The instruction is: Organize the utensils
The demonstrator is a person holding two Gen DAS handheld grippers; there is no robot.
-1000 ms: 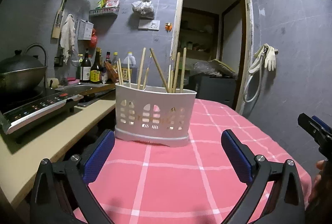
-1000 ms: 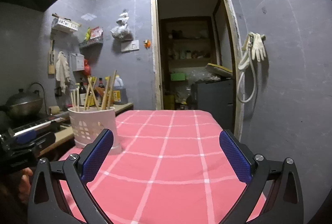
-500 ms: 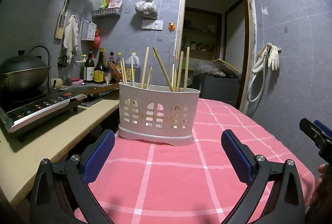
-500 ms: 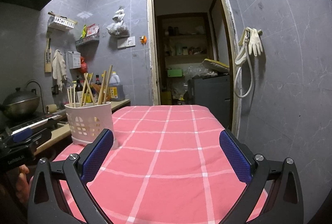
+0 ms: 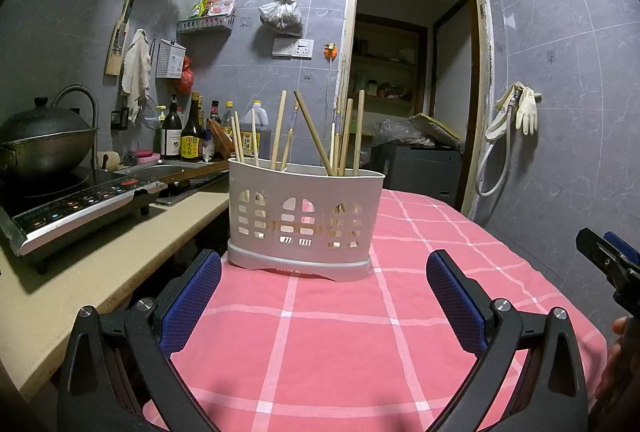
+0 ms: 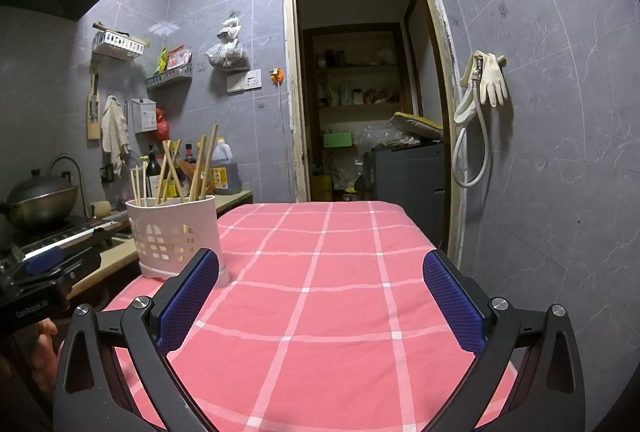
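The white holder (image 5: 304,220) stands on the pink-checked table (image 5: 320,332) at 12 o'clock from the left gripper (image 5: 320,292), with the chopsticks (image 5: 312,132) upright or leaning inside it. No loose utensil shows on the cloth, so the sorting looks essentially done. Both the left gripper and the right gripper (image 6: 320,292) have jaws spread wide, holding nothing.

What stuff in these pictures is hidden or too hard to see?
- Chopsticks' lower ends: left wrist view, hidden inside the white holder.
- Bottle labels: left wrist view, too small to read.
- Right gripper: left wrist view, cut off by the right edge.
- Pantry shelves: right wrist view, too dark and small to tell the items.
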